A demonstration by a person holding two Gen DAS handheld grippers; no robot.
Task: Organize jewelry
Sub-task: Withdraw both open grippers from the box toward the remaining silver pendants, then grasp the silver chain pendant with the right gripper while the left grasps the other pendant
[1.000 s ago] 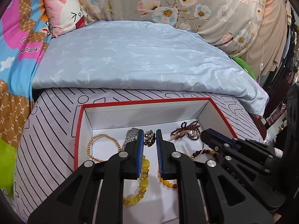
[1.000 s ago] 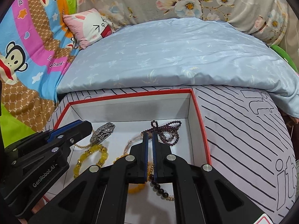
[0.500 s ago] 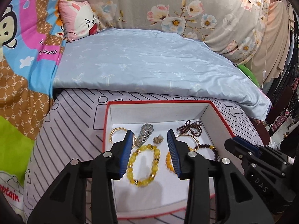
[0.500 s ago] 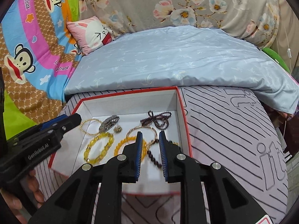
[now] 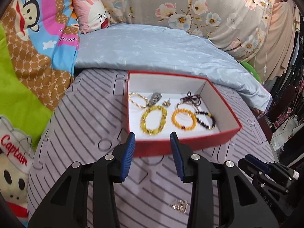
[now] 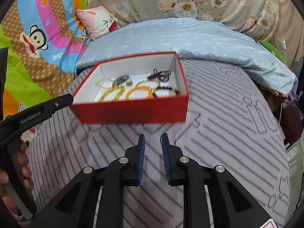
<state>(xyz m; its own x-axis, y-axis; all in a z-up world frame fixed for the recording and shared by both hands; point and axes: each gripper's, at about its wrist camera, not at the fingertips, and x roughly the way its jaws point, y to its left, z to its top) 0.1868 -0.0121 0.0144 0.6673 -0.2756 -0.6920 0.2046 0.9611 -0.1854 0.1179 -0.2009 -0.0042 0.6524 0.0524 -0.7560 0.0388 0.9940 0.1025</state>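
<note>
A red box (image 5: pixel 182 146) with a white inside sits on the striped purple bedcover; it also shows in the right wrist view (image 6: pixel 133 112). Inside lie a yellow bead bracelet (image 5: pixel 153 120), an orange bead bracelet (image 5: pixel 183 118), a dark bead bracelet (image 5: pixel 206 119), a thin gold bracelet (image 5: pixel 137 99), a silver watch band (image 5: pixel 154 98) and a purple bead string (image 5: pixel 191 98). My left gripper (image 5: pixel 152 152) is open and empty, just in front of the box. My right gripper (image 6: pixel 153 155) is open and empty, further back from the box. A small gold piece (image 5: pixel 179 206) lies on the cover between the left fingers.
A light blue quilt (image 5: pixel 152 47) lies behind the box. A pink pillow (image 5: pixel 91 13) and a cartoon blanket (image 5: pixel 28 47) are at the left. The bed edge drops off at the right (image 6: pixel 285 133). My left gripper body (image 6: pixel 34 114) shows at the left of the right wrist view.
Both grippers have pulled back out of the box toward me and opened wider. The jewelry stays in the box. A small gold piece now shows on the cover near the left gripper.
</note>
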